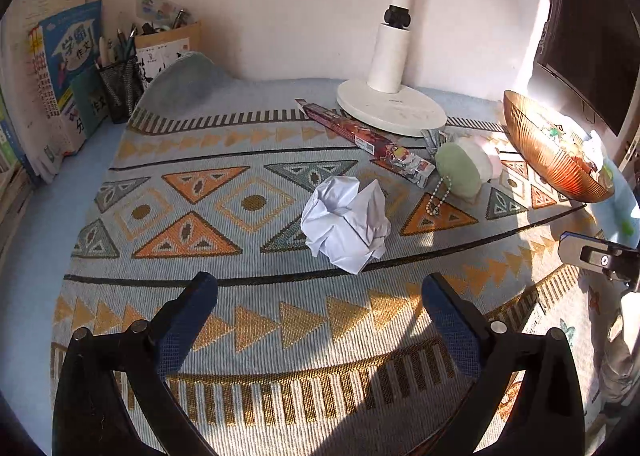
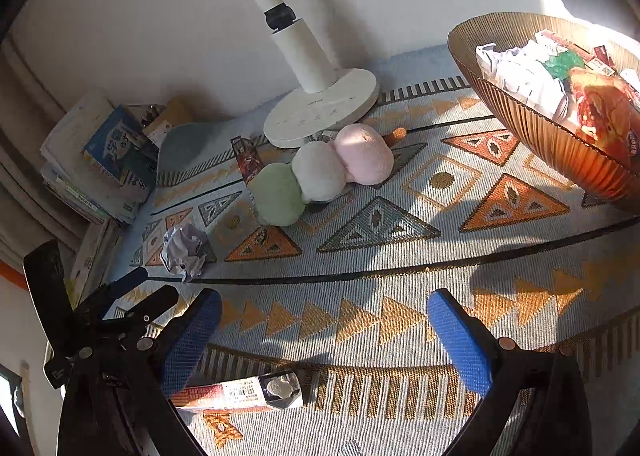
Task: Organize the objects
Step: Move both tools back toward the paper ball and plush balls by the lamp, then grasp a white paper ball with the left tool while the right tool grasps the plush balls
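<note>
Your left gripper (image 1: 320,320) stood wide open with nothing between its blue pads, hovering low over the patterned cloth (image 1: 248,320). The crumpled paper ball (image 1: 346,224) lay on the cloth straight ahead of it, just beyond the fingertips and roughly centred between them, apart from both pads. Past the ball, a long printed wrapper (image 1: 360,140) lay slantwise, its far end against the white lamp base (image 1: 390,112). To the right of the wrapper sat the plush toy (image 1: 466,166), three round puffs in a row, green, white and pink, with a bead chain (image 1: 438,198) trailing toward you. The ribbed amber bowl (image 1: 536,152) stood at the right edge of the cloth, already holding paper and wrappers.

Your right gripper (image 2: 324,340) was likewise spread wide and held nothing. In its view the plush toy (image 2: 320,172) lay ahead and a little left, well apart from the fingers, and the amber bowl (image 2: 540,132) sat to the upper right with crumpled paper and a red packet inside. The paper ball (image 2: 185,250) was far off to the left, close in front of your left gripper (image 2: 148,292). A small printed packet (image 2: 240,396) lay on the cloth beneath the right gripper's left finger, nearer you than its tip. Books (image 1: 60,68) and a mesh pen cup (image 1: 120,84) stood at the back left corner.
</note>
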Tool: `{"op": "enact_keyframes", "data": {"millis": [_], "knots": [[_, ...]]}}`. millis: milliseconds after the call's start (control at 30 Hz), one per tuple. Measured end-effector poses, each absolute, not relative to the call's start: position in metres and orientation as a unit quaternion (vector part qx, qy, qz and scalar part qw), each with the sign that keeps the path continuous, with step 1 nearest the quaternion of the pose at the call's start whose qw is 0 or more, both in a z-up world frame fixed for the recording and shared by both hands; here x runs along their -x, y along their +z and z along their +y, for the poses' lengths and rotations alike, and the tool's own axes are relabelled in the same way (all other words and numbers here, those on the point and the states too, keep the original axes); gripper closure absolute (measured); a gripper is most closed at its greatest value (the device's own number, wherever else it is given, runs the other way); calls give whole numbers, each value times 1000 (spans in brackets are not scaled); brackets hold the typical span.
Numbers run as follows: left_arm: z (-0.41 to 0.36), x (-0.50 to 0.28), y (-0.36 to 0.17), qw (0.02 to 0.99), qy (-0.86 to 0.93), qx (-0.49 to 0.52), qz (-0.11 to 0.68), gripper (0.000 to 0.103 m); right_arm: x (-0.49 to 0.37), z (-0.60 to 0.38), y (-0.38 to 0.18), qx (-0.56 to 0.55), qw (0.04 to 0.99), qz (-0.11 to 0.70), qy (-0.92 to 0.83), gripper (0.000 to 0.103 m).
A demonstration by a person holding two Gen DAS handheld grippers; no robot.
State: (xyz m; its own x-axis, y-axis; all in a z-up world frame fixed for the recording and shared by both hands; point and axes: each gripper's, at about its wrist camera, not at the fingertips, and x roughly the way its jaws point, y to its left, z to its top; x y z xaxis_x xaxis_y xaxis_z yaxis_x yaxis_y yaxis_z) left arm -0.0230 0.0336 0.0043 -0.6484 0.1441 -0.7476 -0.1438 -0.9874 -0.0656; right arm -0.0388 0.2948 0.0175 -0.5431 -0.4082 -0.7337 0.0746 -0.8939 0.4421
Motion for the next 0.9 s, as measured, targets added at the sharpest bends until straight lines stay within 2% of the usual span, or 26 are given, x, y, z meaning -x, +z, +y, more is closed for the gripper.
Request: {"op": "enact_keyframes", "data": {"millis": [100, 267, 300, 333, 400, 433, 467, 567, 667, 733, 833, 900], "knots": [[34, 52, 0, 89, 900, 426, -11, 1, 66, 282, 24, -467, 149, -194, -850, 7], [29, 77, -4, 118, 890, 435, -67, 4, 110, 271, 19, -490, 112, -238, -831, 7], [30, 78, -4, 122, 891, 432, -70, 14, 117, 270, 14, -499, 113, -257, -820, 10], [31, 78, -5, 127, 890, 433, -71, 30, 122, 268, 9, -506, 114, -273, -810, 17], [32, 77, -8, 132, 887, 436, -72, 51, 129, 264, 1, -518, 105, -281, -801, 27], [31, 76, -8, 140, 886, 435, -78, 55, 127, 262, 4, -508, 93, -271, -813, 29], [31, 75, -7, 145, 886, 433, -81, 55, 127, 259, 5, -507, 88, -255, -819, 38], [30, 73, -5, 157, 885, 430, -84, 55, 118, 259, 5, -510, 107, -234, -821, 44], [27, 73, -4, 164, 886, 424, -91, 55, 100, 258, 12, -514, 139, -165, -831, 44], [25, 73, -5, 173, 881, 428, -99, 55, 82, 252, 19, -513, 172, -81, -837, 44], [20, 74, -7, 205, 868, 437, -118, 55, 53, 240, 25, -519, 172, 68, -834, 44], [21, 73, -7, 208, 867, 438, -118, 55, 40, 241, 24, -533, 184, 130, -816, 43]]}}
